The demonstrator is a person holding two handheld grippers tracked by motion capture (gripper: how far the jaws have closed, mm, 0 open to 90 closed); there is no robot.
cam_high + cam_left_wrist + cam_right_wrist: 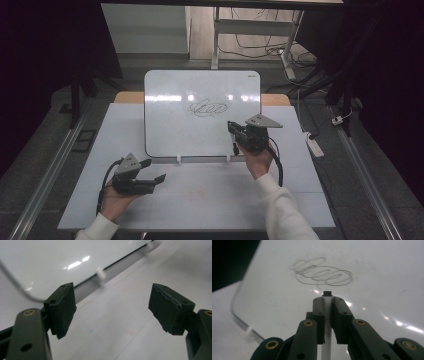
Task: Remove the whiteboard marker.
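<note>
A whiteboard [170, 125] lies on the pale table [200, 200], with a looping black scribble [207, 107] near its middle. My right gripper [234, 131] hovers over the board's lower right part, just below the scribble, shut on a white marker [327, 315] with a dark tip. In the right gripper view the tip points toward the scribble [322, 273] and stops short of it. My left gripper [153, 170] is held over the table below the board's lower left corner. Its jaws stand wide apart [112, 307] with nothing between them.
Two small white clips [178, 159] [228, 158] sit at the board's near edge. A power strip [315, 145] and cables lie on the floor to the right. A desk frame [216, 40] stands behind the table. Bare tabletop [125, 322] lies between the two hands.
</note>
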